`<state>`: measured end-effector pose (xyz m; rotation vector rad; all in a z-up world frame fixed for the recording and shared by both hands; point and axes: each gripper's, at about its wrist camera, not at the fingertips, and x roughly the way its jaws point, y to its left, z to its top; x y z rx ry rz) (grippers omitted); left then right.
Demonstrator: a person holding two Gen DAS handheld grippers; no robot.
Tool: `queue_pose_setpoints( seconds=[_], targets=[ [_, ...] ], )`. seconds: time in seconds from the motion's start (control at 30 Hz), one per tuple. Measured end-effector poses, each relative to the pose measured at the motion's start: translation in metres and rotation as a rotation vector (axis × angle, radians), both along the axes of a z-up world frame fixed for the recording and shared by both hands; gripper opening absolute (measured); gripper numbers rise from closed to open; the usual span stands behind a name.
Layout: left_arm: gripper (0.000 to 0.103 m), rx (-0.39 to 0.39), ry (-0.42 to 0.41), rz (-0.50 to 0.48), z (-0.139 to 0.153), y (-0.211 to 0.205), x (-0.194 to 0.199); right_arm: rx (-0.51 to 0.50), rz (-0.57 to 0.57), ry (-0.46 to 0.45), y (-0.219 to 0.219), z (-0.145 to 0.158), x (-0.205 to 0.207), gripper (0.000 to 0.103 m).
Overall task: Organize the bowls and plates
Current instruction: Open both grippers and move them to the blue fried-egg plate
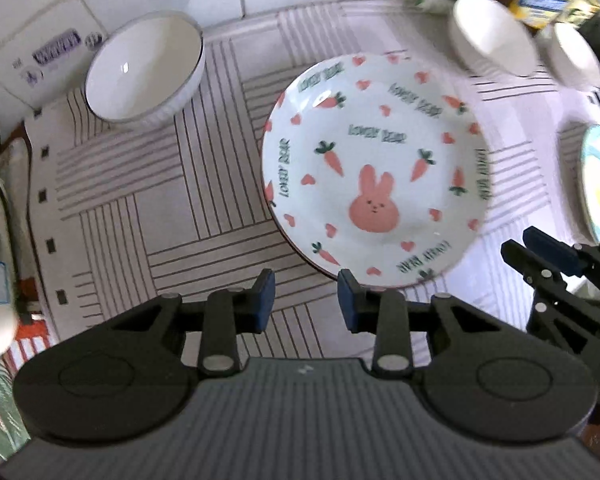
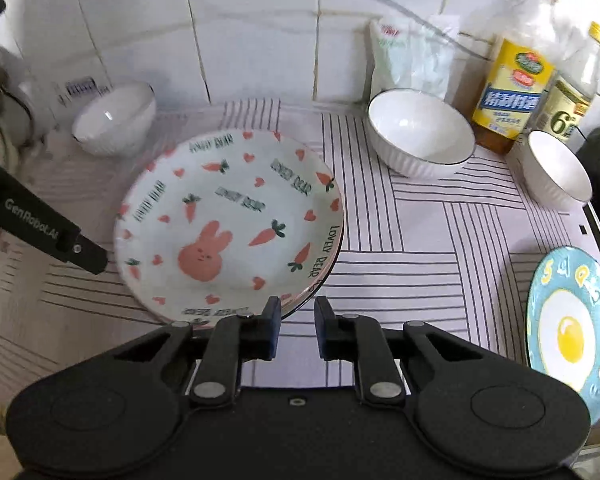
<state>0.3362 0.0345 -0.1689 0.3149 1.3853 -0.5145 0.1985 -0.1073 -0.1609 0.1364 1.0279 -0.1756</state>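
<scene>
A striped mat [image 2: 440,236] covers the counter, its middle taken by the rabbit plate [image 2: 228,220], seemingly stacked on another plate. An egg plate [image 2: 572,328] lies at the mat's right edge; one white bowl [image 2: 114,118] stands at the back left corner, two bowls [image 2: 420,136] back right. Both the left gripper [image 1: 306,300] and right gripper [image 2: 296,326] hover empty, jaws narrowly parted, the right nearly shut. The step in hand appears to be between pickups; next likely calls for gathering the egg plate.
</scene>
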Motion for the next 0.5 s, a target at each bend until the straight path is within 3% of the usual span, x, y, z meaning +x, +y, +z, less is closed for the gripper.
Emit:
queue_pose_setpoints(
  seconds=[0.23, 0.5],
  targets=[
    [0.04, -0.031, -0.071, -0.116, 0.052, 0.003, -0.036, 0.021, 0.062, -0.171, 0.01, 0.057, -0.051, 0.026],
    [0.048, -0.056, -0.168, -0.275, 0.101, -0.005, -0.093, -0.002, 0.079, -0.224, 0.018, 0.1, -0.099, 0.036]
  ],
)
